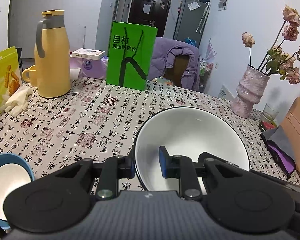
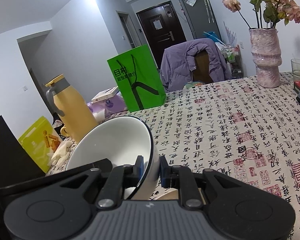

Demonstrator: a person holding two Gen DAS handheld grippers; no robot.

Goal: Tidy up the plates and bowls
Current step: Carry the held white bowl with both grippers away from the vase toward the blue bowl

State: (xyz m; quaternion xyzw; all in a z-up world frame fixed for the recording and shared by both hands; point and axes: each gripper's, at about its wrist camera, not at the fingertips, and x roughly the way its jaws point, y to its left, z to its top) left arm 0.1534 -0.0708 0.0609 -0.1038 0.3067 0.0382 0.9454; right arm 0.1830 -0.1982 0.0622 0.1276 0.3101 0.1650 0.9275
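Observation:
A large white bowl [image 1: 192, 136] with a thin dark rim hangs above the table, gripped from both sides. My left gripper [image 1: 146, 165] is shut on its left wall, one blue pad inside the bowl and the other outside. In the right wrist view the same white bowl [image 2: 114, 142] tilts to the left, and my right gripper [image 2: 151, 169] is shut on its right wall, pads on either face. A second bowl [image 1: 6, 182], blue outside and white inside, lies at the lower left of the left wrist view.
On the patterned tablecloth [image 1: 70, 124] stand a yellow thermos jug [image 1: 51, 58], a green paper bag [image 1: 130, 57], a pink vase [image 1: 249, 92] of dried flowers and a glass [image 1: 270, 113]. White gloves [image 1: 17, 100] lie at the left. A chair with a purple jacket [image 2: 192, 64] stands beyond the table.

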